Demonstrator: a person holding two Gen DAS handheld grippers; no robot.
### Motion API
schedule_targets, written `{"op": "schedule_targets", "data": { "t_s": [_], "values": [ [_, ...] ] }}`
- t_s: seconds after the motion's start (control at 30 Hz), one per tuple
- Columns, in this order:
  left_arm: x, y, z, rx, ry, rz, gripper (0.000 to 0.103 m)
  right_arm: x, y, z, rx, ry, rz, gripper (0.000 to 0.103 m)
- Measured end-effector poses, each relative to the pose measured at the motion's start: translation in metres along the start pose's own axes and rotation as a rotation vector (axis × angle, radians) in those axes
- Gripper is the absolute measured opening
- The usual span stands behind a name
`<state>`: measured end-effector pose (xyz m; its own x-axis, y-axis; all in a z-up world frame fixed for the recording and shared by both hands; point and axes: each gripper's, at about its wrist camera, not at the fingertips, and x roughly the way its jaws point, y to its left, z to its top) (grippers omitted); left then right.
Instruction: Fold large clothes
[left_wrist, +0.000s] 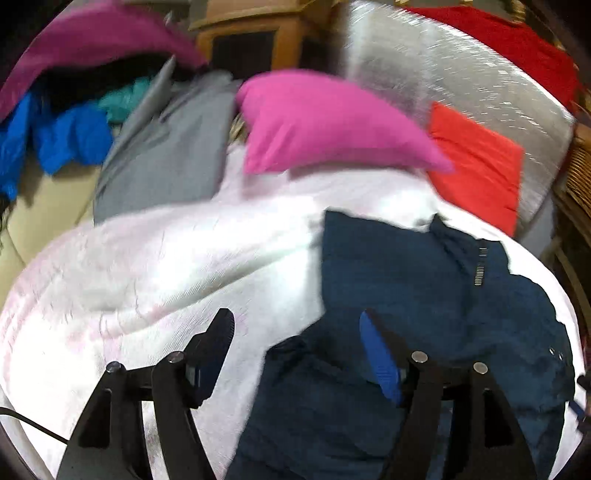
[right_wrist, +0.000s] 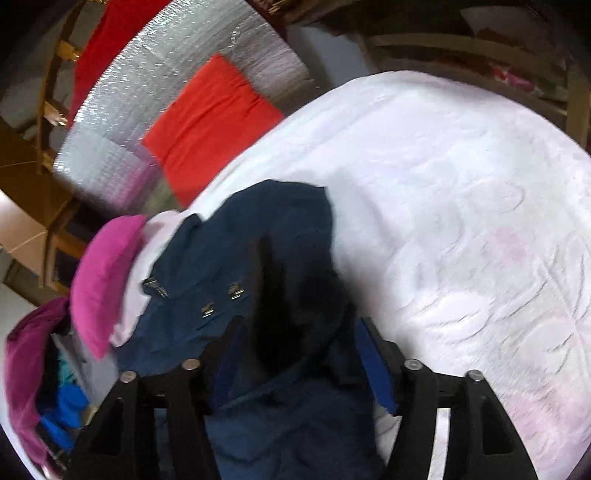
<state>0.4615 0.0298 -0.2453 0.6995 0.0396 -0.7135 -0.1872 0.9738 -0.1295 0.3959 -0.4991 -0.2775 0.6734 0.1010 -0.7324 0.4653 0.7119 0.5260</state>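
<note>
As both tilt downward, each claw (left_wrist: 297, 347) (right_wrist: 301, 354) spread above navy garment (left_wrist: 406, 273).

Both views: strong fisheye, black vignette in corners, straight edges bowed toward rim.
White bedspread (left_wrist: 147, 258) overexposed, quilting washed out near its centre; same glare in right wrist view (right_wrist: 461, 221).
Motion blur throughout, worst on pink pillow (left_wrist: 325, 122) beyond bedspread, edges smeared.
Silver foil sheet (left_wrist: 443, 74) behind pillow shows streaked specular sparkle.
Navy garment (right_wrist: 258, 258) on bedspread underexposed, folds lost in shadow.
Room beyond bedspread dim.
</note>
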Motion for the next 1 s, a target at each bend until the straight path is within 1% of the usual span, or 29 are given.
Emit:
{"op": "schedule_targets", "data": {
  "t_s": [0.03,0.07,0.17,0.2,0.3,0.33,0.37,0.4,0.43,0.47,0.53,0.57,0.63,0.67,0.73,0.83,0.87,0.93,1.0],
  "values": [
    [0.010,0.007,0.001,-0.031,0.033,0.001,0.071,0.004,-0.002,0.001,0.005,0.004,-0.001,0.074],
    [0.020,0.012,0.002,-0.054,0.069,-0.017,0.071,0.009,-0.004,0.002,0.011,0.014,0.006,0.075],
    [0.043,0.016,-0.002,-0.093,0.176,-0.091,0.071,0.031,-0.006,0.001,0.032,0.079,0.041,0.075],
    [0.048,0.017,-0.004,-0.104,0.189,-0.097,0.071,0.036,-0.007,0.000,0.034,0.088,0.046,0.075],
    [0.049,0.010,-0.007,-0.079,0.188,-0.079,0.070,0.044,-0.001,-0.002,0.011,0.068,0.035,0.076],
    [0.050,0.008,-0.006,-0.066,0.186,-0.066,0.070,0.044,0.004,-0.003,-0.015,0.058,0.022,0.071],
    [0.049,0.005,-0.007,-0.052,0.184,-0.057,0.066,0.044,0.010,-0.004,-0.052,0.043,0.007,0.060],
    [0.047,0.002,-0.007,-0.043,0.182,-0.057,0.063,0.043,0.015,-0.005,-0.080,0.032,-0.008,0.058],
    [0.045,0.001,-0.006,-0.041,0.179,-0.061,0.058,0.040,0.020,-0.006,-0.100,0.017,-0.023,0.053],
    [0.041,0.000,-0.005,-0.042,0.170,-0.063,0.056,0.035,0.024,-0.006,-0.113,-0.004,-0.027,0.050],
    [0.035,-0.002,-0.002,-0.031,0.136,-0.047,0.057,0.027,0.027,-0.004,-0.125,-0.030,-0.013,0.050],
    [0.036,-0.003,-0.002,-0.020,0.133,-0.035,0.057,0.026,0.028,-0.004,-0.138,-0.038,-0.011,0.050],
    [0.044,-0.006,-0.005,0.011,0.167,-0.004,0.057,0.033,0.024,-0.005,-0.147,-0.018,-0.043,0.050],
    [0.052,-0.007,-0.009,0.019,0.207,-0.004,0.057,0.040,0.021,-0.006,-0.143,0.009,-0.056,0.050],
    [0.055,-0.004,-0.011,0.003,0.228,-0.016,0.057,0.044,0.016,-0.005,-0.114,0.034,-0.041,0.050],
    [0.043,-0.003,-0.005,-0.006,0.193,-0.020,0.057,0.035,0.013,0.000,-0.077,0.043,-0.016,0.052],
    [0.037,-0.002,-0.002,-0.012,0.170,-0.021,0.057,0.033,0.013,0.001,-0.066,0.048,-0.015,0.057],
    [0.023,-0.002,0.004,-0.008,0.123,-0.026,0.058,0.028,0.012,0.002,-0.050,0.055,-0.008,0.062],
    [0.009,-0.006,0.008,0.026,0.070,-0.023,0.058,0.020,0.011,0.003,-0.050,0.038,-0.003,0.064]
  ]
}}
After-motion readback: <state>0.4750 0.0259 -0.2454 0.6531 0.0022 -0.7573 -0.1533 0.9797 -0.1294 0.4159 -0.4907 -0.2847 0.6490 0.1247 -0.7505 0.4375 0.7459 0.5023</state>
